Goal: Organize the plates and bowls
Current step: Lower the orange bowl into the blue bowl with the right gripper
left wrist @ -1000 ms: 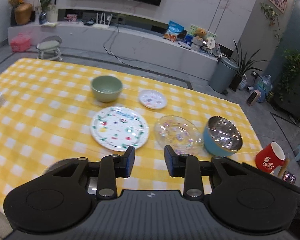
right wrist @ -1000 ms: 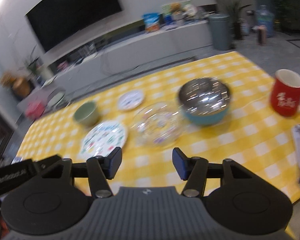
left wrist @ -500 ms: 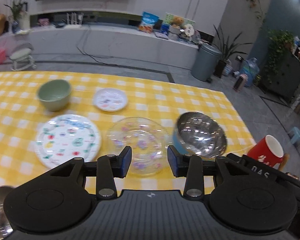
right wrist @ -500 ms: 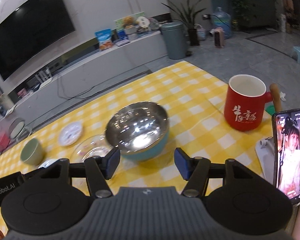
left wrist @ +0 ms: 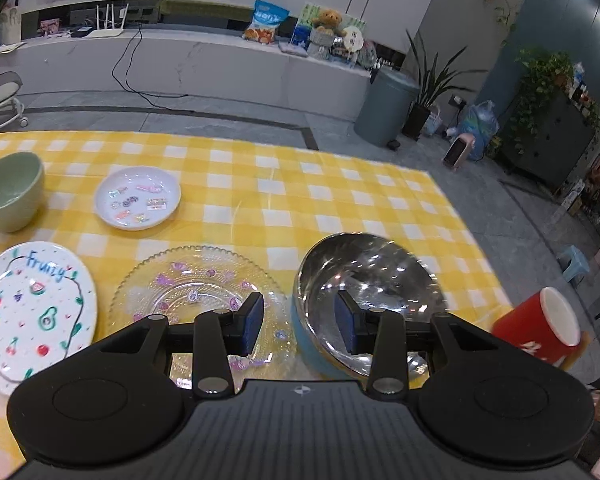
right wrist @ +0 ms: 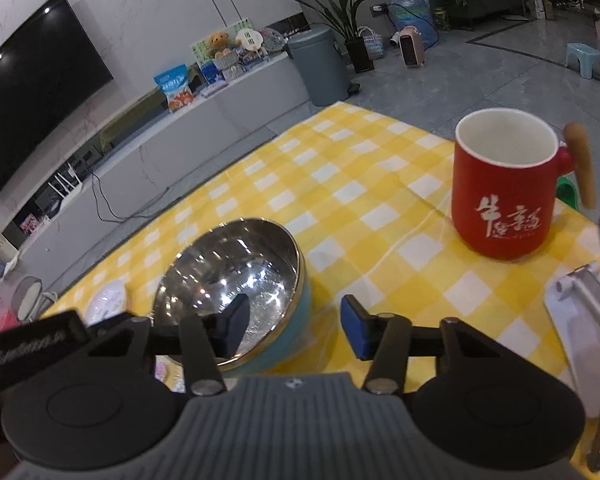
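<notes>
Dishes lie spread across a yellow checked tablecloth [left wrist: 284, 184] as two hand-held grippers close in on a steel bowl with a blue outer wall [left wrist: 364, 280], low and right of centre in the left wrist view. The left gripper [left wrist: 299, 326] straddles the bowl's near-left rim, one pad over a clear glass plate [left wrist: 188, 280] that sits just beside the bowl, the other over the bowl's mirrored inside; its fingers are parted and press on nothing. The right gripper [right wrist: 294, 330] brackets the opposite rim at lower centre of its own view, left pad above the bowl's inside, right pad outside over cloth; its jaws have just been narrowing, yet they are released, with the rim between them and no contact visible. Both tools appear set to take the bowl by its edges, probably to nest or regroup it. At left wait a fruit-painted plate [left wrist: 32, 312], a small white saucer [left wrist: 137, 197] and a green bowl [left wrist: 10, 190], well apart. A red mug [right wrist: 504, 188] stands at upper right of the right view, clear of the work.
</notes>
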